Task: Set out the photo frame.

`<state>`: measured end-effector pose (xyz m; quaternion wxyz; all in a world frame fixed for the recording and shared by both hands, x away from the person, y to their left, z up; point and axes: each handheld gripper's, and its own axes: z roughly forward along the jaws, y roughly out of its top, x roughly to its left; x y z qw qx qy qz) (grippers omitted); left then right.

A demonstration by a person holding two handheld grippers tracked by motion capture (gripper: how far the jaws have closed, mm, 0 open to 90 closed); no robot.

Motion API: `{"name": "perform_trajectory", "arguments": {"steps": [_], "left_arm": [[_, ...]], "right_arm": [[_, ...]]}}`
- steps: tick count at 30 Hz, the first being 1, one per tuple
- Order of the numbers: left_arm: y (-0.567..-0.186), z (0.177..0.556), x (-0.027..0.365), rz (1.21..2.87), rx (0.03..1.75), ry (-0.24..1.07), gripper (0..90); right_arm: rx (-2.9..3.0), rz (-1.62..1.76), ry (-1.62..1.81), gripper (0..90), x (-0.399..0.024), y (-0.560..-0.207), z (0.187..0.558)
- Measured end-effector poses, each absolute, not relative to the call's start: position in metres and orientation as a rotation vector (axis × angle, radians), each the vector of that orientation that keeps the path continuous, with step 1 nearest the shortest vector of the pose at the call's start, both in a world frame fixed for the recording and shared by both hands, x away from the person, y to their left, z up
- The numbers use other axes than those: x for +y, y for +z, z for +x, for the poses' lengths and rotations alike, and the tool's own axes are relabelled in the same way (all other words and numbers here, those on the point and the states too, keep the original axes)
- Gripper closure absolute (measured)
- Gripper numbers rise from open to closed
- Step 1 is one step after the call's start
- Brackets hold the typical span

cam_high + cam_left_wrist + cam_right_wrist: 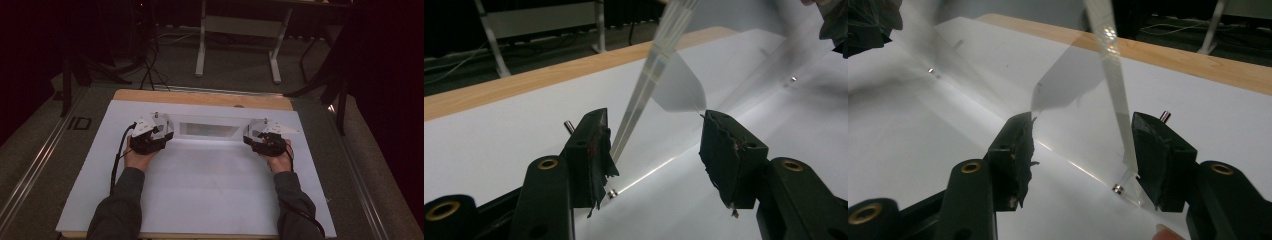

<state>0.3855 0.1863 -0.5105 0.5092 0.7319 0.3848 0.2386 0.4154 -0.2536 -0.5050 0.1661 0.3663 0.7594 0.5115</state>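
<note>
A clear acrylic panel (209, 129) stands on the white sheet (200, 185) that covers the wooden bench (200, 96), toward the far side of the sheet. The panel is long and low, and the person holds 1 claw at each of its 2 ends.

The left claw (159, 131) is at the left end of the panel. In the left gripper view its 2 jaws stand apart, and the thin edge of the panel (644, 85) rises between them, very close to the left jaw. If this jaw really touches the edge I cannot tell. The right jaw is clearly away from it. A small metal stud (612, 193) sits at the foot of the panel near the left jaw.

The right claw (254, 135) is at the right end. In the right gripper view its jaws are wide apart too, with the panel edge (1113, 75) coming down just beside the right jaw, and a small stud (1118, 188) at the base. The left jaw is apart from the panel.

Both hands (139, 159) rest low on the sheet behind the claws.
</note>
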Motion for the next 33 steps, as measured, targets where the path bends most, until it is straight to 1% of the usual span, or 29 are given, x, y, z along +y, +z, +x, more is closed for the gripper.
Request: {"name": "perform_trajectory", "arguments": {"steps": [14,16,19,29,33], "left_arm": [[-0.508,0.395,0.182,1.766,0.943,0.592,44.9],[-0.507,0.396,0.178,1.788,0.944,0.64,44.9],[-0.506,0.398,0.177,1.789,0.952,0.646,45.0],[-0.503,0.406,0.174,1.799,0.979,0.671,45.0],[-0.5,0.409,0.172,1.83,0.98,0.68,45.1]], "right_arm": [[2.153,1.009,1.374,46.7,-0.248,-0.502,0.421],[2.156,0.997,1.324,48.0,-0.245,-0.5,0.422],[2.162,0.982,1.286,48.8,-0.243,-0.499,0.424],[2.166,0.988,1.238,49.1,-0.238,-0.495,0.433],[2.17,0.993,1.234,49.0,-0.238,-0.494,0.435]]}}
